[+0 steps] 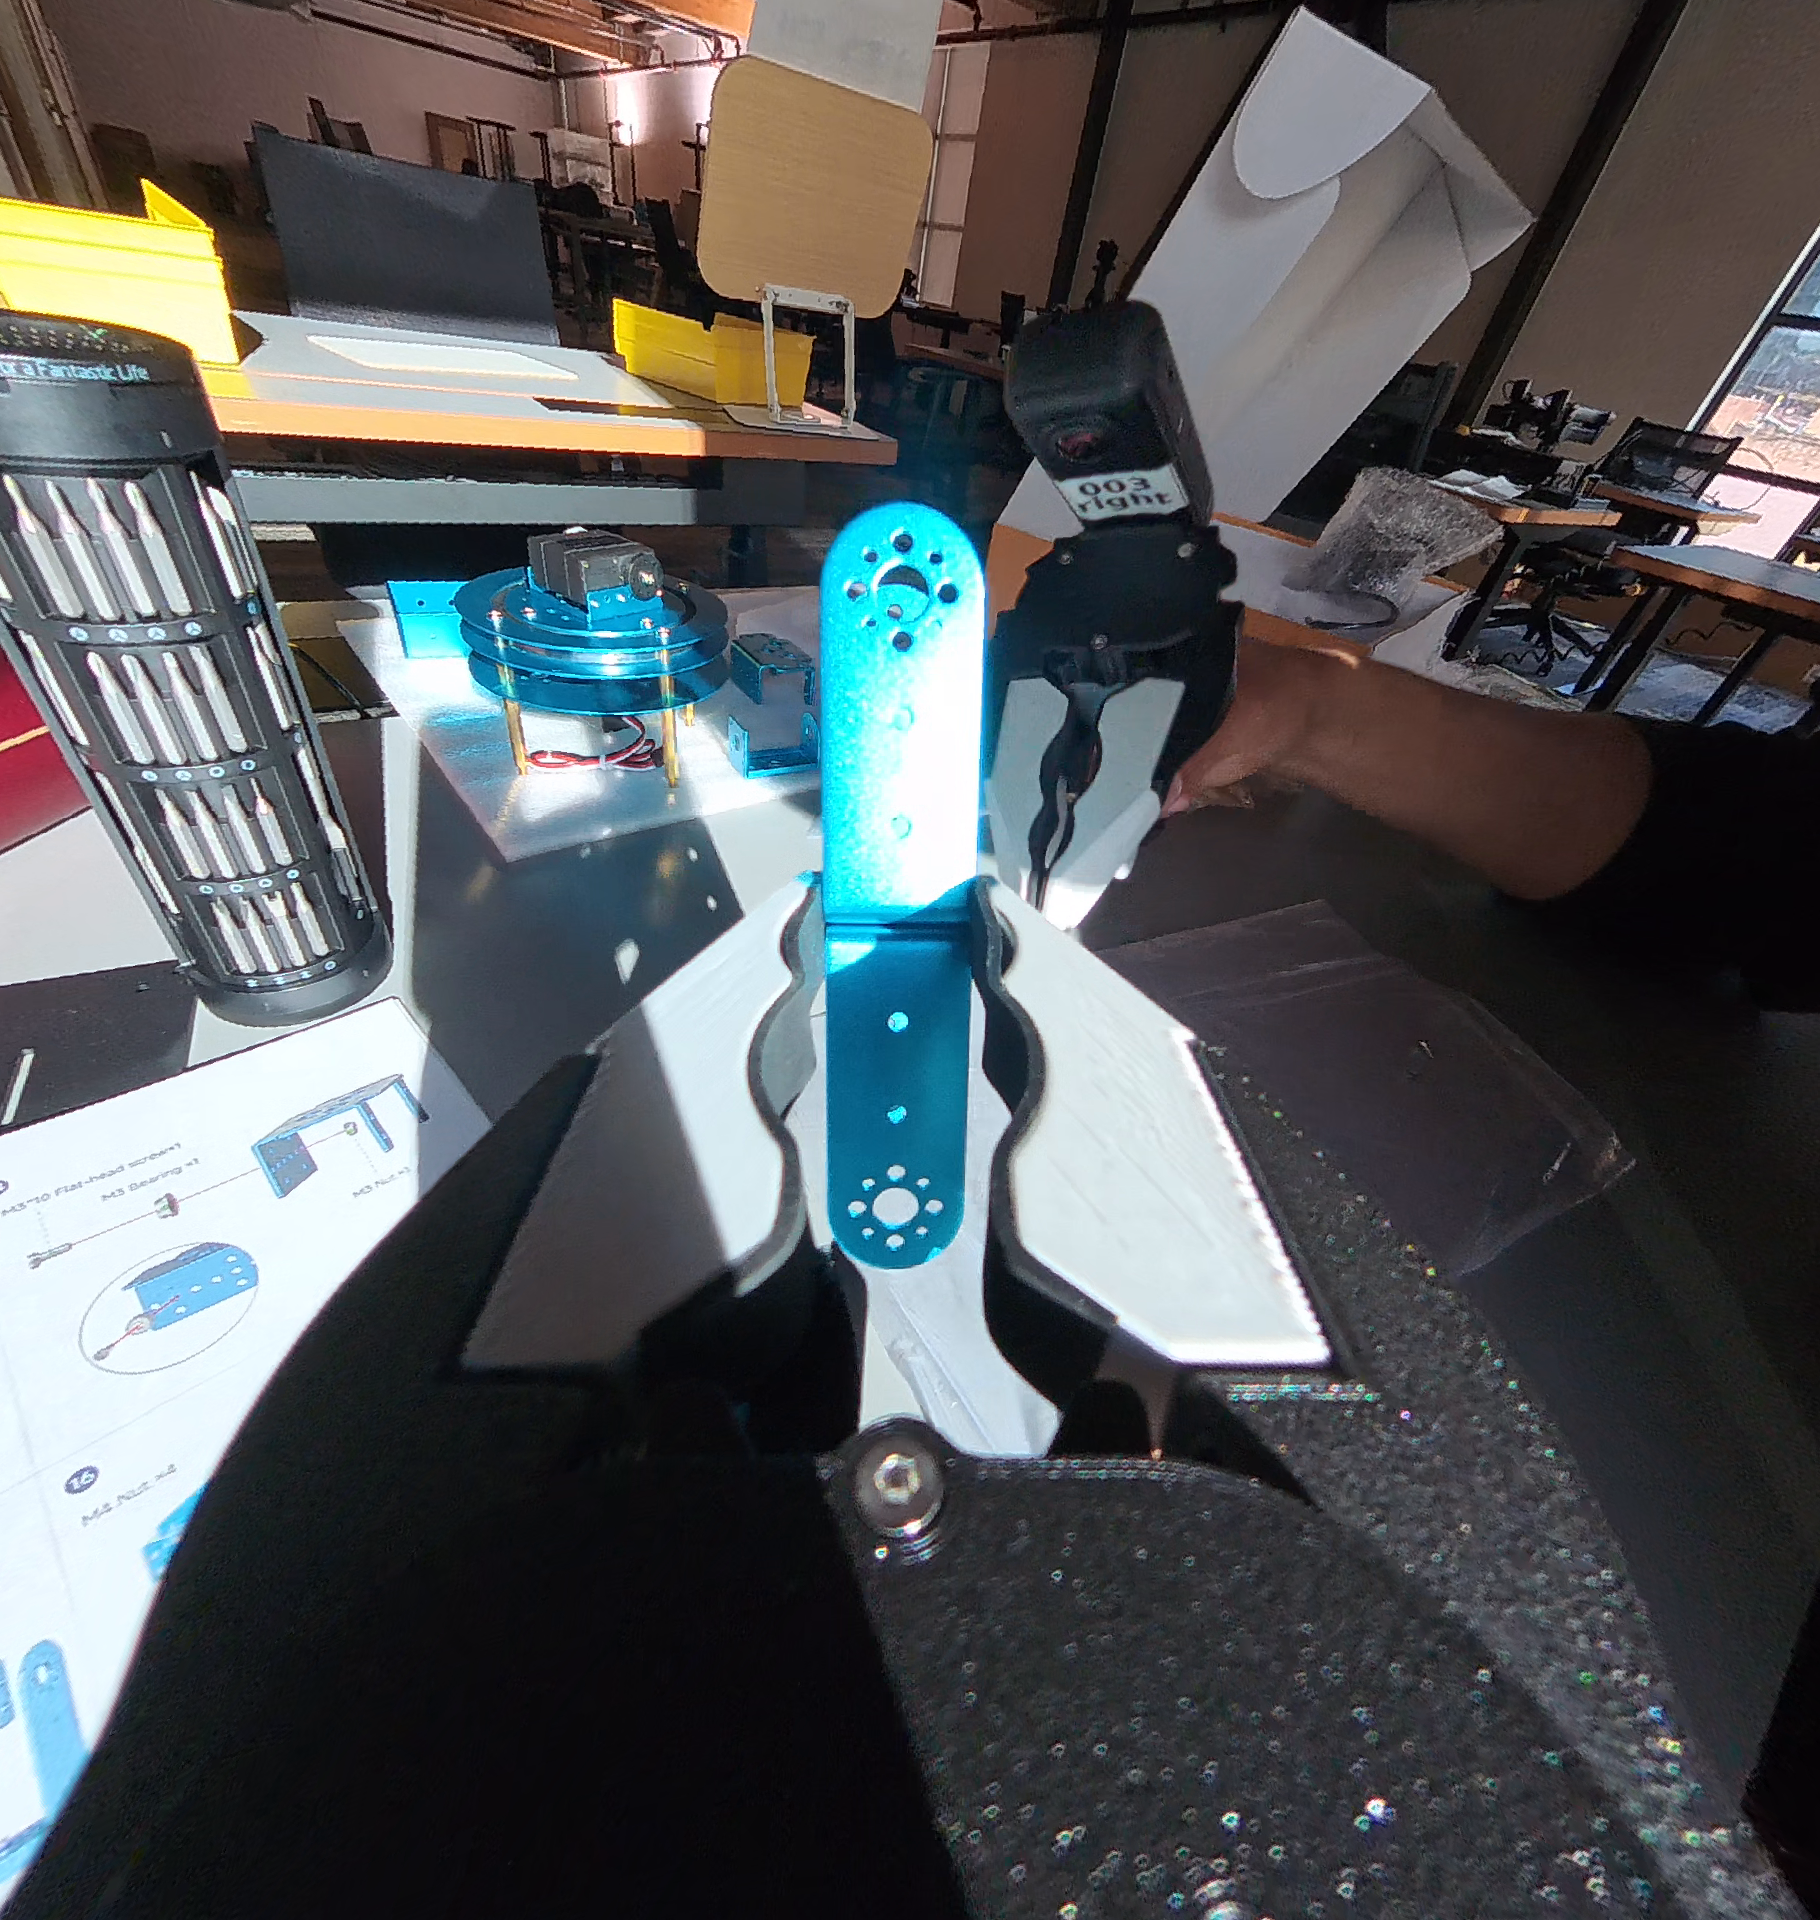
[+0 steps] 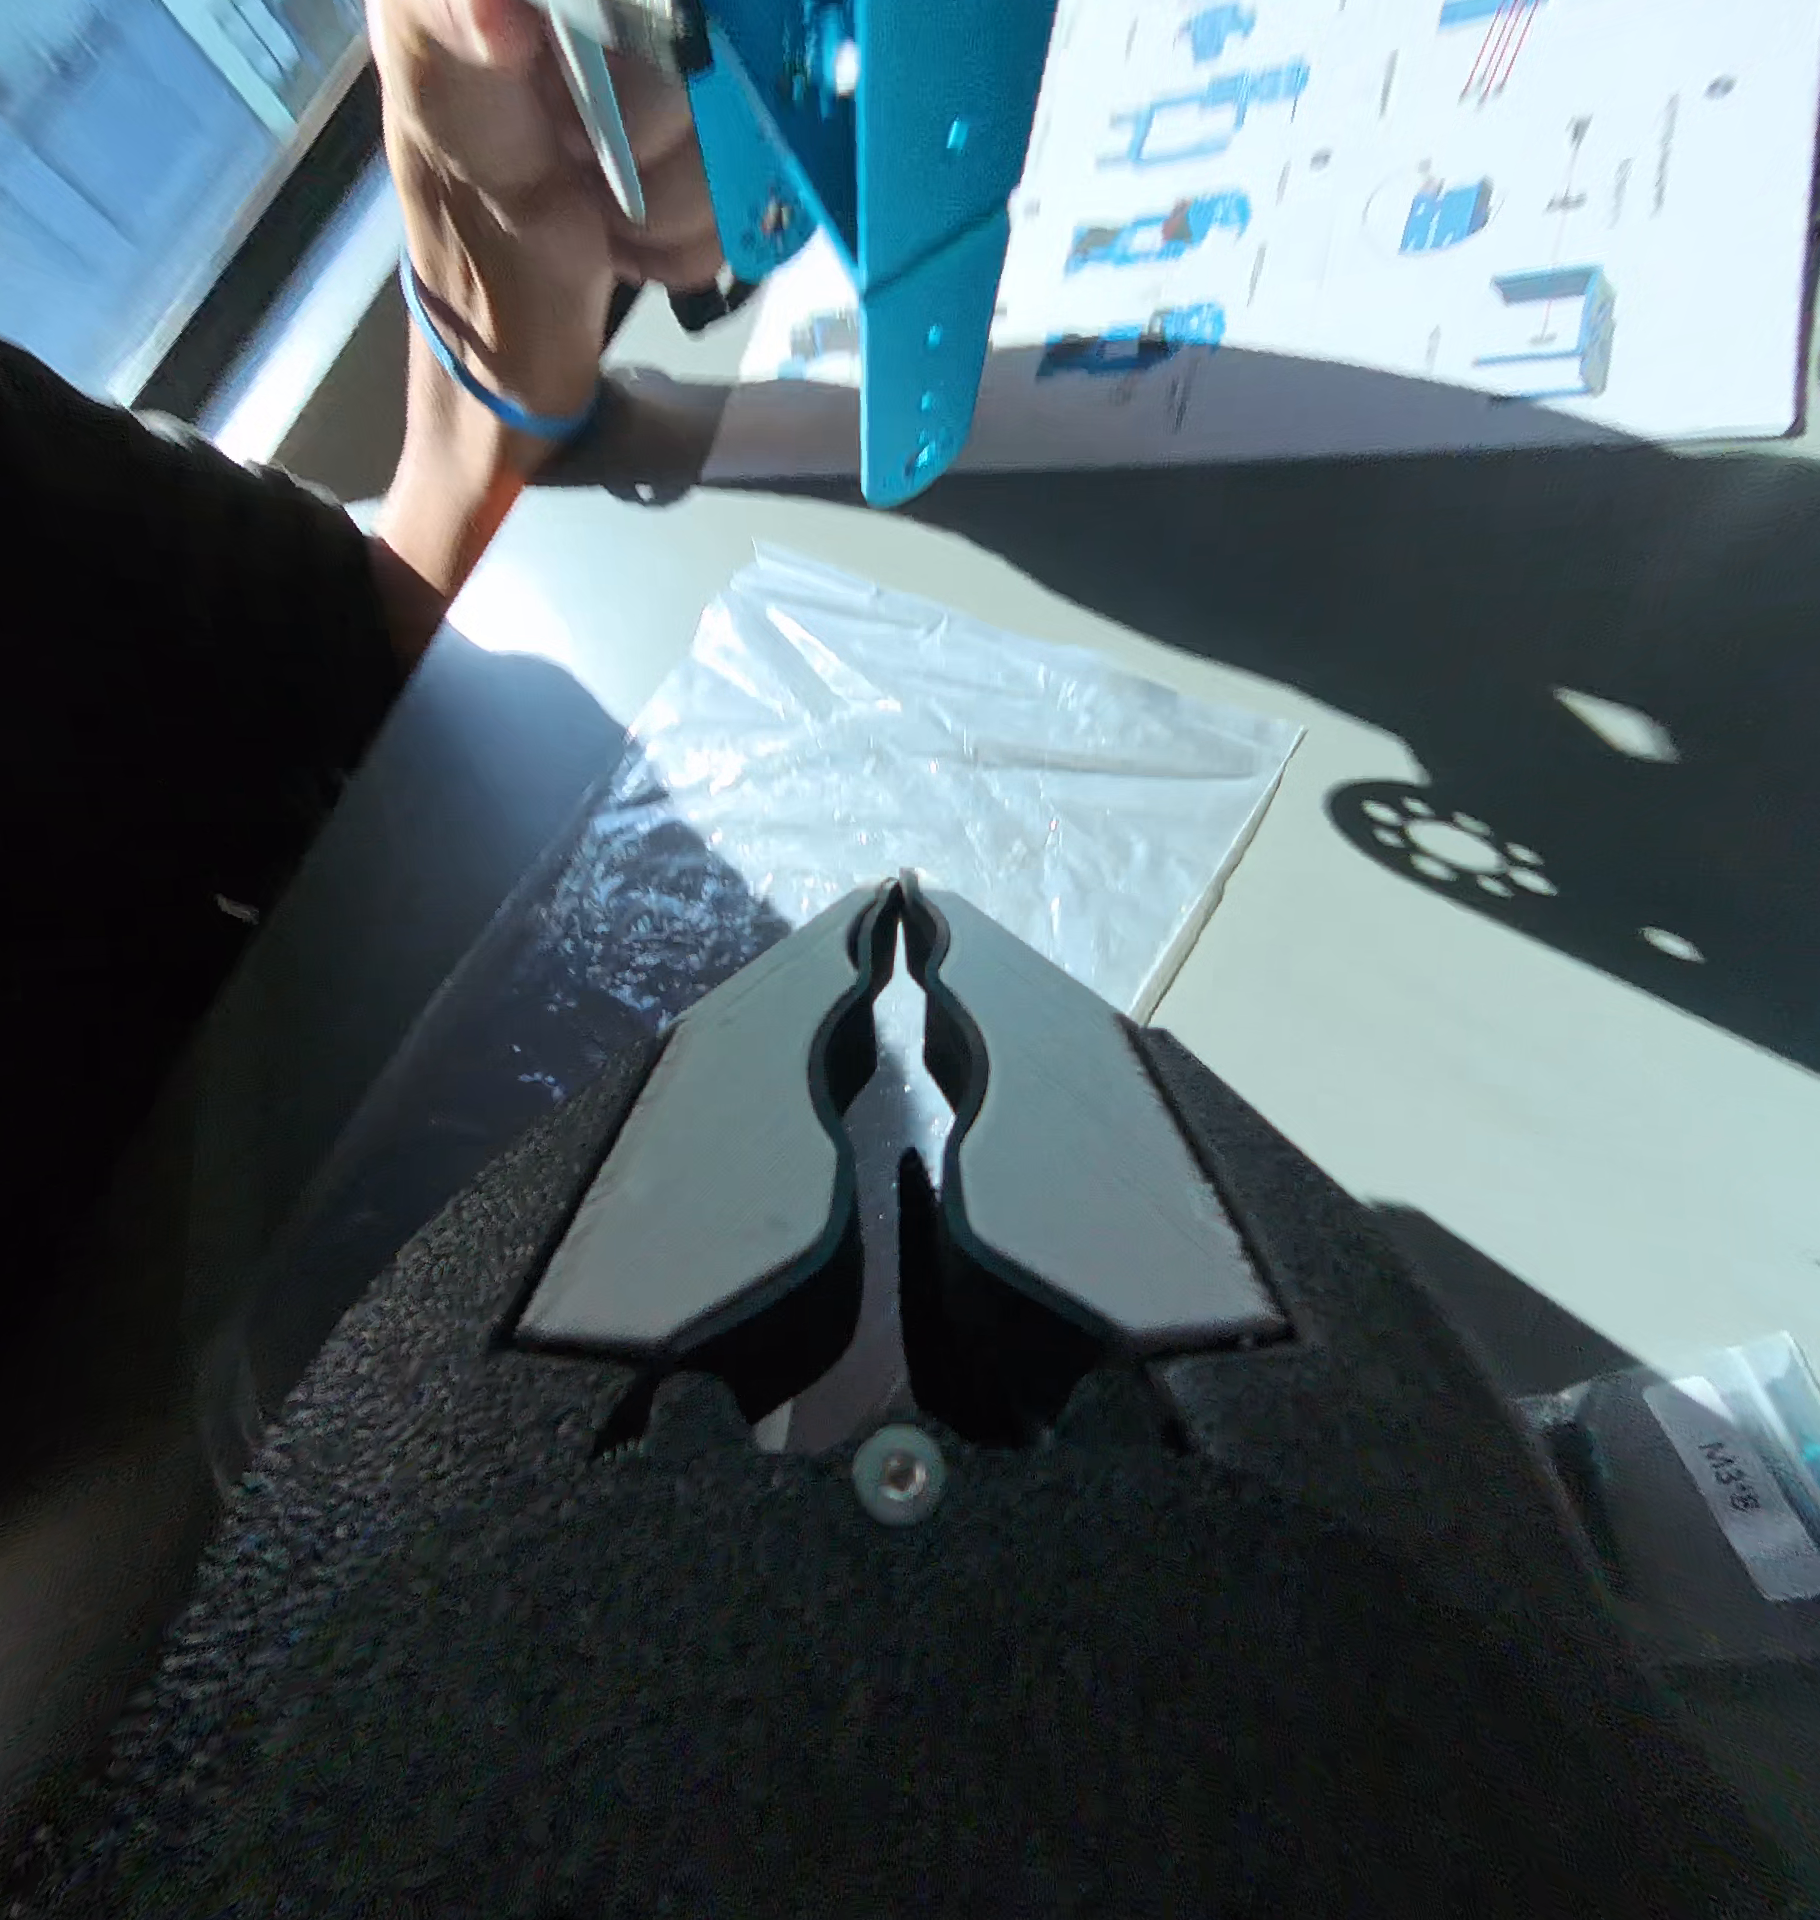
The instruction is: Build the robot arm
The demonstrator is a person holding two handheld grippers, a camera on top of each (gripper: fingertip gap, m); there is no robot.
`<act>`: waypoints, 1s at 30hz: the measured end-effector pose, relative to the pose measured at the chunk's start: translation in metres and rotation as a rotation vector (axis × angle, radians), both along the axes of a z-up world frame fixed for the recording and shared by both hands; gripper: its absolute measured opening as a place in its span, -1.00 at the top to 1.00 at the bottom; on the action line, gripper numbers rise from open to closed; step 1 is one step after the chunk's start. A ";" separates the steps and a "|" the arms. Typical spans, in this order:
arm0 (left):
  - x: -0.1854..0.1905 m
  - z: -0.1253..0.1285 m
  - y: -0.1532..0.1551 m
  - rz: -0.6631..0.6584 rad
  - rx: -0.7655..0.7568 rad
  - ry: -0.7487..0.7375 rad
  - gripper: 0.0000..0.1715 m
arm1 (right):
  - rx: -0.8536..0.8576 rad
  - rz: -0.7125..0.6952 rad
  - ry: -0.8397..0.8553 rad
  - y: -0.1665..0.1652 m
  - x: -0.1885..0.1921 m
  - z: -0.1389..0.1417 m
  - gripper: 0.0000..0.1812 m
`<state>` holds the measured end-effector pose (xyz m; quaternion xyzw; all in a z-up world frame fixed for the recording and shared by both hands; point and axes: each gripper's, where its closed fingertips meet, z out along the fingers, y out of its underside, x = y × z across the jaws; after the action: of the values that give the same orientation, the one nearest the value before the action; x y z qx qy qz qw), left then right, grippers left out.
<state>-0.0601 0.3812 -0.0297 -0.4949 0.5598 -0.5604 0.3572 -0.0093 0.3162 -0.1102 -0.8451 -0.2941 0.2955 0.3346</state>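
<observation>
My left gripper (image 1: 898, 904) is shut on a blue bent metal bracket (image 1: 901, 727) with rows of holes. The pads press on its two edges at the bend. One arm of the bracket stands upright past the fingertips and the other lies back between the fingers. The bracket also shows at the top of the right wrist view (image 2: 916, 312), held above the table. My right gripper (image 2: 901, 888) is shut, its tips together just above a clear plastic bag (image 2: 937, 727). In the left wrist view it (image 1: 1051, 821) hangs tips-down just right of the bracket.
A black bit holder (image 1: 137, 675) stands at the left. A blue round assembly with a servo (image 1: 594, 644) and small blue brackets (image 1: 771, 696) lie behind. An instruction sheet (image 1: 158, 1247) lies front left. A person's arm (image 1: 1405, 769) reaches in from the right. A small labelled bag (image 2: 1758, 1475) lies at the right.
</observation>
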 end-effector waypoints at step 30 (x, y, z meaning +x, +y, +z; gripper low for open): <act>0.003 0.060 -0.049 0.001 -0.068 -0.273 0.71 | 0.632 -0.355 0.037 0.025 -0.056 0.149 1.00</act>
<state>-0.0568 0.3323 0.0299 -0.4262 0.4862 -0.6411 0.4135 -0.0651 0.3415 0.0385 -0.7324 -0.2137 0.1424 0.6306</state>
